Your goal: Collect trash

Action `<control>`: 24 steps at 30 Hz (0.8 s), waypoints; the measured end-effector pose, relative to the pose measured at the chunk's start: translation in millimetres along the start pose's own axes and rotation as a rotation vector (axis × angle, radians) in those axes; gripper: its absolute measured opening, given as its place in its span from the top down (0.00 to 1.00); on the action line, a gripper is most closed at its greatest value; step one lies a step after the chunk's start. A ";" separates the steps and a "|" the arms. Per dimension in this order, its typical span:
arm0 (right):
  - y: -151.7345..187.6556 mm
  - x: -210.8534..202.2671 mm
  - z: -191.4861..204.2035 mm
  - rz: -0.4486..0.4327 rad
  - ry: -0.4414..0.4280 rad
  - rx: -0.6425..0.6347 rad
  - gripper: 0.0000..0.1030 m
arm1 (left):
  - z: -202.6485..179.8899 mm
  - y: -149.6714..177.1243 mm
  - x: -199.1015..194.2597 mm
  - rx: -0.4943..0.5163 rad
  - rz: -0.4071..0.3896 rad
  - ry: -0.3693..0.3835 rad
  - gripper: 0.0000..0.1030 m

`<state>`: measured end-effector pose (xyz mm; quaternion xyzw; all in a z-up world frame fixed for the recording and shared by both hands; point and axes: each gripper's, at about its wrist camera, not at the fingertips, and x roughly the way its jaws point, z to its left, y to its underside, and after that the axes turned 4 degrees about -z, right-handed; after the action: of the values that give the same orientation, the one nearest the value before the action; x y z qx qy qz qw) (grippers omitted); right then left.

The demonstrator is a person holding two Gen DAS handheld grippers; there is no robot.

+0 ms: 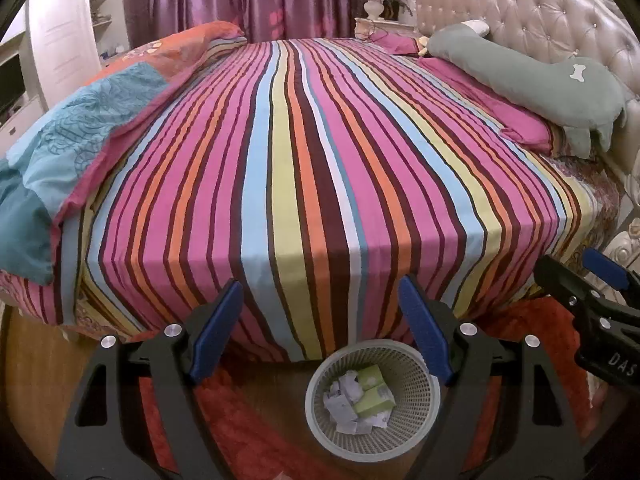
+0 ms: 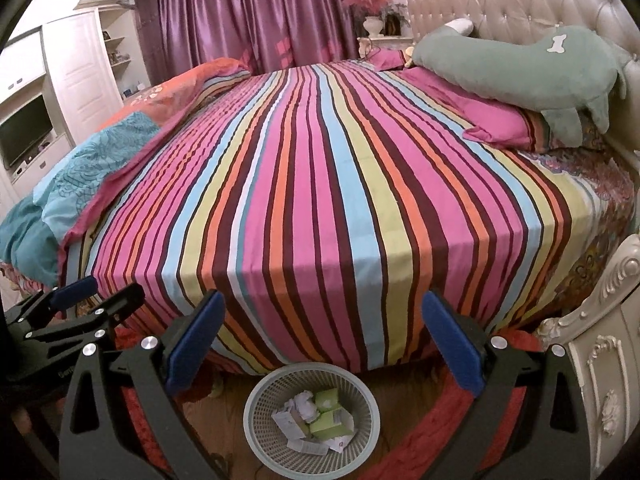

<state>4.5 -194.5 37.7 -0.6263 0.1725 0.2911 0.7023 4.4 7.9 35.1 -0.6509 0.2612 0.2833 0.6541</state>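
**Left wrist view: both claws wide and empty above the trash basket**

Left wrist view, read left to right with the basket (image 1: 373,400) as landmark. Far left of the basket and well beyond it, a teal and orange quilt (image 1: 76,136) heaped on the bed's edge. Straight beyond the basket, a striped sheet (image 1: 304,152) draped down the bed side. Directly over the basket, left gripper (image 1: 320,304), blue pads set wide, nothing between them. Inside the basket, crumpled white paper (image 1: 344,400) and green cartons (image 1: 374,398). Under the basket, wood floor edged by a red rug (image 1: 248,432). Right of the basket and higher, right gripper (image 1: 576,276), only its tips showing. Far beyond and right, a green plush pillow (image 1: 532,80) against a tufted headboard (image 1: 532,4).

Right wrist view: right gripper's pads also spread wide and empty above the basket, a carved white nightstand (image 2: 604,364) to the basket's right.
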 end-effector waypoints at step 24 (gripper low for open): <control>2.4 1.2 1.4 0.009 -0.003 0.007 0.09 | -2.0 1.6 2.2 0.004 0.008 0.005 0.24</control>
<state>3.8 -192.8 35.4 -0.6228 0.1754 0.2946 0.7033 4.9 6.0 32.3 -0.6492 0.2657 0.2838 0.6537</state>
